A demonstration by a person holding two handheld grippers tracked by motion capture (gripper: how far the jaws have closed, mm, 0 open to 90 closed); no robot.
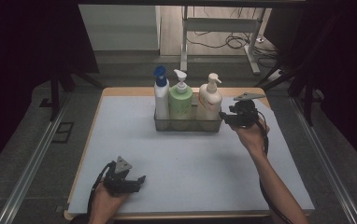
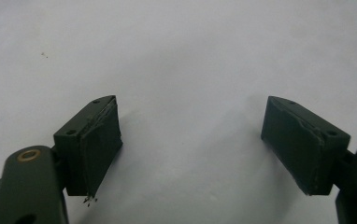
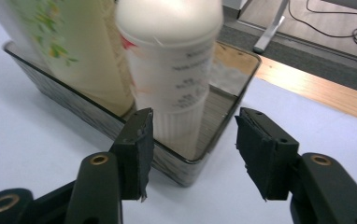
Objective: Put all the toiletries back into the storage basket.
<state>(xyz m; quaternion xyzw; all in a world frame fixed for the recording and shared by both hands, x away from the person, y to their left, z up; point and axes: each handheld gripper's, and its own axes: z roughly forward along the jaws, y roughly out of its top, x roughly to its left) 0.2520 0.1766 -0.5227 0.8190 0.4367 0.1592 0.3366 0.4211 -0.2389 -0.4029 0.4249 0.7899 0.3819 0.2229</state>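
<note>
Just ahead of the right gripper (image 3: pixel 191 140), whose jaws stand apart gripping nothing, the white pump bottle (image 3: pixel 172 60) stands upright in the near end of the clear tray (image 3: pixel 186 165). Beyond it stands the green bottle (image 3: pixel 74 46). The left gripper (image 2: pixel 190 140) rests unclenched over bare white table (image 2: pixel 176 56).

From behind the right hand-held gripper (image 3: pixel 193 156), its jaws stand apart around the near corner of the dark clear tray (image 3: pixel 193 165), with no pad touching it. In the tray, toward twelve o'clock, stands the white bottle (image 3: pixel 169 70), with the cream floral bottle (image 3: pixel 81 46) at ten o'clock, touching it.
</note>
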